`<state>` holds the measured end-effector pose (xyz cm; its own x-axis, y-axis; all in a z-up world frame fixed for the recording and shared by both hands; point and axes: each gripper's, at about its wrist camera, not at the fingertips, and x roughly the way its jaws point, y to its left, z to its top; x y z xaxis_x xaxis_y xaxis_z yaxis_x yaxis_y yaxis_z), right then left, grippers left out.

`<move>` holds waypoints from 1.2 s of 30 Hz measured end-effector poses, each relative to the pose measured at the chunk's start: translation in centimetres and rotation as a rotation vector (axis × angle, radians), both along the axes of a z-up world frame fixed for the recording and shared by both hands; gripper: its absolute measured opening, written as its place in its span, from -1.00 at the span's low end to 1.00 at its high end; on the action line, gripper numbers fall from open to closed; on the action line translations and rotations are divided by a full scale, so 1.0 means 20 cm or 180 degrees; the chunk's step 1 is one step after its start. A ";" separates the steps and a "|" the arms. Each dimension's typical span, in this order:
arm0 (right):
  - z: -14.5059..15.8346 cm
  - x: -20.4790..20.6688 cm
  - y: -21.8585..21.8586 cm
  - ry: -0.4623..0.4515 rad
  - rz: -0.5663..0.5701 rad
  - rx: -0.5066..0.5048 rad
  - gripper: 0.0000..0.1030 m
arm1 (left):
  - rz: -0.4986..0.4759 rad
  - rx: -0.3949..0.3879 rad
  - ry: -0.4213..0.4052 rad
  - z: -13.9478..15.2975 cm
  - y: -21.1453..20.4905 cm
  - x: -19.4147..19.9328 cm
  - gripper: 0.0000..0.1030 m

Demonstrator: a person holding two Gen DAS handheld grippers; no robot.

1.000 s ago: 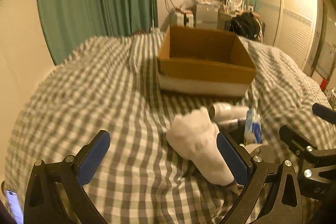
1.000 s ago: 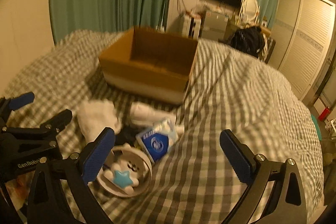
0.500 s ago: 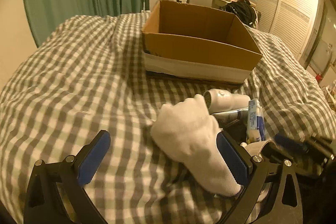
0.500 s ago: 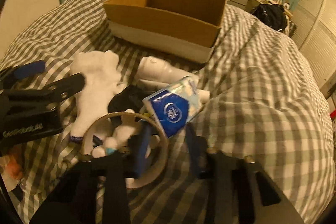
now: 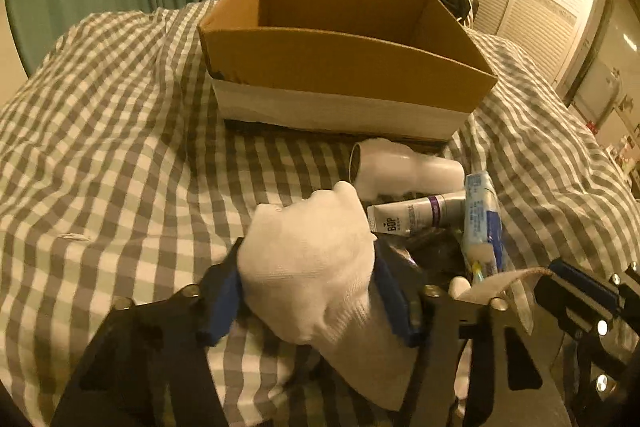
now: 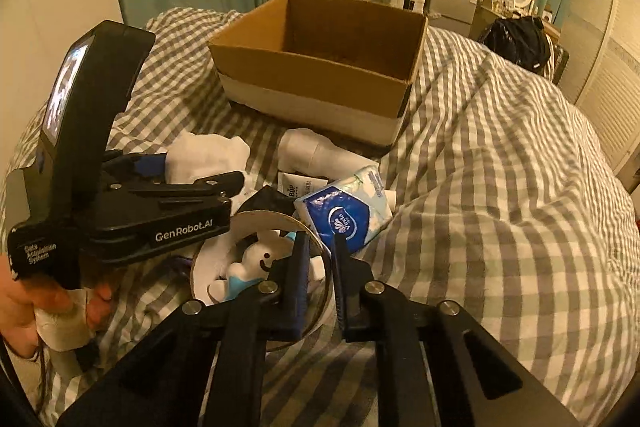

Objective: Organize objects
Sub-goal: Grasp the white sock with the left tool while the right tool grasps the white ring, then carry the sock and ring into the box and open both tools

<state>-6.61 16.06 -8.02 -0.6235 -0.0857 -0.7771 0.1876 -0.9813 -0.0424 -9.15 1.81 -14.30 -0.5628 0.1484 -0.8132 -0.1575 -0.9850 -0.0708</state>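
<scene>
Within the last second both claws had closed. The left claw [image 5: 308,291], spread wide a second before with the sock [image 5: 312,267] merely lying against one pad, was now clamped on that sock at the near edge of the bed [image 5: 120,147]. The right claw [image 6: 320,267], likewise wide open a second earlier, had drawn nearly together over the rim of the ring [image 6: 260,223] that surrounds a small plush [image 6: 260,259]; it looked pinched on that rim. So two items seemed ready to lift toward the box [image 5: 348,67], which stood farther up the bed and appeared empty.

Readable writing: "GenRobot.AI" and "Data Acquisition System" on the left claw's body, "BOP" on the tube [image 5: 416,215], and what looked like "Vinda" on the blue tissue pack [image 6: 344,219]. The white bottle [image 5: 404,169] showed no label.
</scene>
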 end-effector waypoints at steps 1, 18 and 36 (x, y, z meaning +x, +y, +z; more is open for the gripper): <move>0.01 0.01 -0.01 0.0019 0.0001 0.0039 -0.80 | 0.0007 0.0014 -0.0003 0.01 -0.01 0.01 0.07; 0.37 0.11 0.05 0.0623 -0.0150 0.0099 -0.89 | 0.0027 0.0060 0.0571 0.49 -0.10 0.21 0.00; 0.83 -0.55 0.13 0.1059 -0.0062 0.0107 -0.89 | 0.0066 -0.0321 0.1173 0.85 0.06 -0.33 0.00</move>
<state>-17.54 18.71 8.49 -0.8447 -0.0491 -0.5330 0.1394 -0.9816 -0.1304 -15.73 3.00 2.72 -0.8223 0.0636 -0.5655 -0.1343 -0.9873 0.0843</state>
